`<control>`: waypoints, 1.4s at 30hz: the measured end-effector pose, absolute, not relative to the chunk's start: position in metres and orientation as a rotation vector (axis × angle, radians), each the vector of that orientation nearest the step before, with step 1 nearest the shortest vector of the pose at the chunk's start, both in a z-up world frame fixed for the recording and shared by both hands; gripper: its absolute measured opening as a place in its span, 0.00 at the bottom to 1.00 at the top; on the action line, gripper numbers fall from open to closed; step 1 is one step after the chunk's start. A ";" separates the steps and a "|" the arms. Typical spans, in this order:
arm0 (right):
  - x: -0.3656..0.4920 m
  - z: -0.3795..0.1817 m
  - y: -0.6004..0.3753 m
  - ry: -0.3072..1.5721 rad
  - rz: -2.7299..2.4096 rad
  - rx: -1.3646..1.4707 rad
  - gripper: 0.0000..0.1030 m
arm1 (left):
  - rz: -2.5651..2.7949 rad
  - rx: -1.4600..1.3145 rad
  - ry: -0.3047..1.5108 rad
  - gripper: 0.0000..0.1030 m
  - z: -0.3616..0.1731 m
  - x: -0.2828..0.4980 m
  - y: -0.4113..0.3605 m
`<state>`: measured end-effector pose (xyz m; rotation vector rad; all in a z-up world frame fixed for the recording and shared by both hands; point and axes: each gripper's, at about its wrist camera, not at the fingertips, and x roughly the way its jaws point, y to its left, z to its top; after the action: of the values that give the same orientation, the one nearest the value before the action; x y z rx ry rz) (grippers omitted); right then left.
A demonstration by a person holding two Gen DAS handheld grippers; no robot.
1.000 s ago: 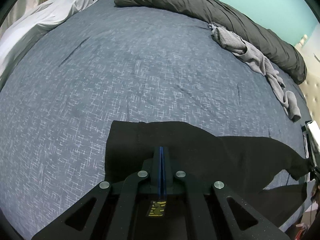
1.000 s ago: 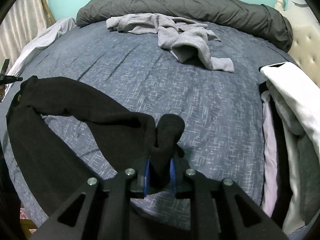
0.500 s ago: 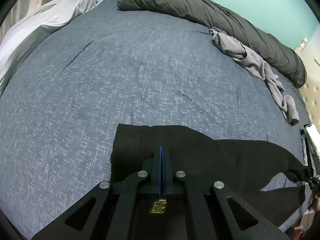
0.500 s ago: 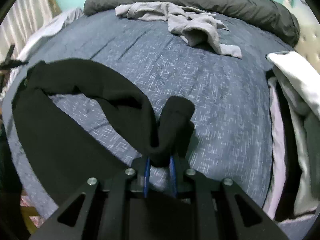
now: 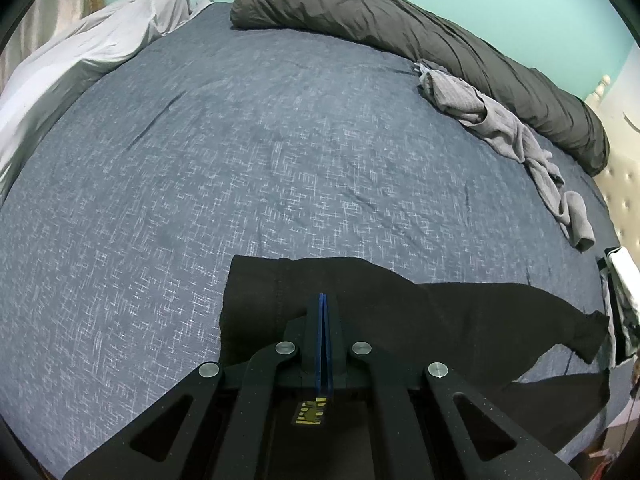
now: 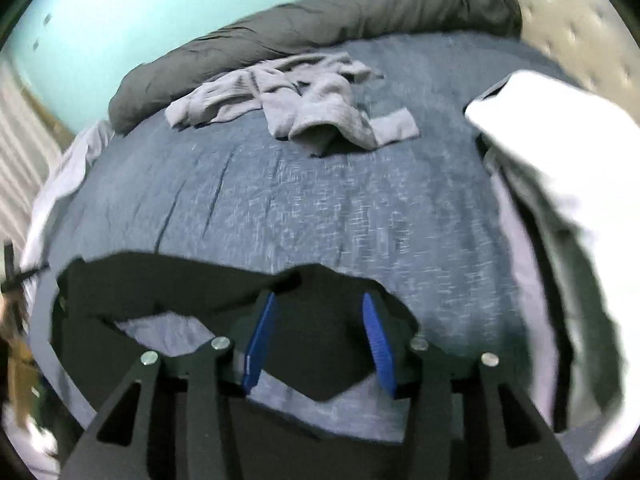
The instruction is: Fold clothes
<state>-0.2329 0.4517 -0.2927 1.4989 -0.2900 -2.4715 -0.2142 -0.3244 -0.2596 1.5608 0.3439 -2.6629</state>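
One black garment point(image 5: 360, 296) lies along the near edge of the bed point(image 5: 280, 152), its long axis running across from the left hand-held gripper point(image 5: 322, 300) toward the right side, where a narrow end trails off near the edge. That left hand-held gripper points steeply down at the cloth with its blue pads pressed flat together; whether a fold is caught between them cannot be told. The right hand-held gripper point(image 6: 318, 332) also tilts down and is rolled a little (its view is blurred), its blue pads point(image 6: 260, 340) standing apart; its jaws have just been opening, and the black cloth lies loose between them, touched by neither pad. A grey garment point(image 6: 304, 96) sits crumpled farther back beside the rolled dark duvet point(image 5: 400, 28). A small yellow-and-black label point(image 5: 310, 414) on the left tool is unreadable.
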 end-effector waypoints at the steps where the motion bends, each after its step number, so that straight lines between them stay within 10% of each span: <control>1: -0.242 -0.299 0.450 -0.304 -2.458 1.547 0.46 | -2.661 1.563 0.342 0.00 -0.261 -0.214 -0.325; 9: -0.279 -0.352 0.432 -0.137 -2.424 1.843 0.47 | -2.622 1.595 0.318 0.00 -0.278 -0.215 -0.333; 14: -0.279 -0.359 0.428 -0.067 -2.446 1.814 0.09 | -2.609 1.608 0.308 0.00 -0.286 -0.215 -0.336; 26: -0.267 -0.254 0.409 0.117 -2.718 1.154 0.08 | -2.625 1.583 0.304 0.00 -0.276 -0.208 -0.333; 42: -0.138 -0.353 0.424 0.153 -2.465 1.373 0.10 | -2.645 1.569 0.308 0.00 -0.265 -0.199 -0.324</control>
<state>-0.1382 0.4245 -0.3528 1.3729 0.1530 -2.4645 -0.1987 -0.3235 -0.2648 1.5694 0.3084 -2.6450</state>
